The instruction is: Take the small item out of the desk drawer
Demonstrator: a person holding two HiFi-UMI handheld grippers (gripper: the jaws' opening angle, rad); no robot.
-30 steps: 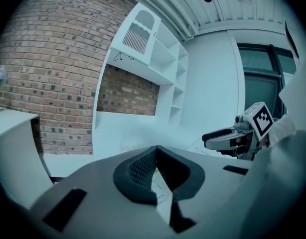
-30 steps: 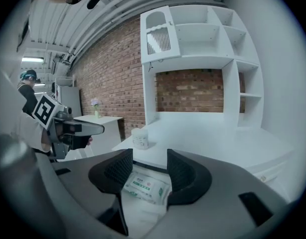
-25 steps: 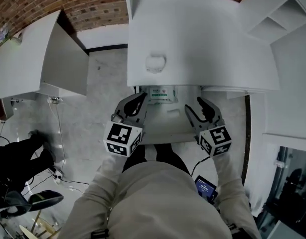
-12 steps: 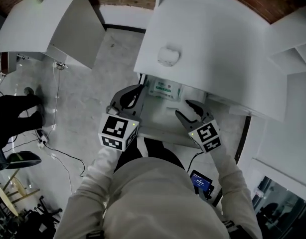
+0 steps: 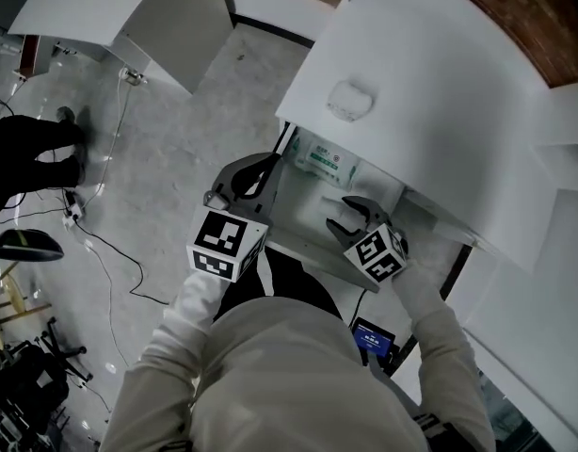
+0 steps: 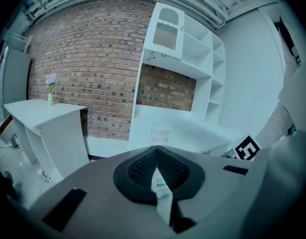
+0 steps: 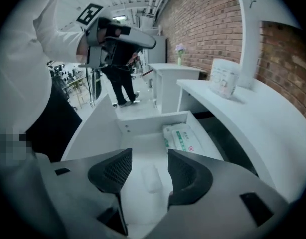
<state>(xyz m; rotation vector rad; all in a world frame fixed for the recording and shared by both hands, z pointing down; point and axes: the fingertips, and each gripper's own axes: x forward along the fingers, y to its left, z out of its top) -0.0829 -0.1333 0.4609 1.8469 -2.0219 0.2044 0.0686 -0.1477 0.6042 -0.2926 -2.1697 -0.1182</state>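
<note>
Right gripper [image 7: 149,156] is held spread over the open drawer [image 7: 148,122]; small white item [image 7: 152,177] is seen just beyond its jaws. Left gripper [image 6: 156,149] is pressed together.

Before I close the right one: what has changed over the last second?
The right hand-held gripper has moved in over the open drawer. Its jaws are apart and the small white item shows between them on the drawer floor, not yet gripped. Nothing was taken or let go. The left hand-held gripper stays shut at the drawer's left edge, and the packet has not moved.
</note>
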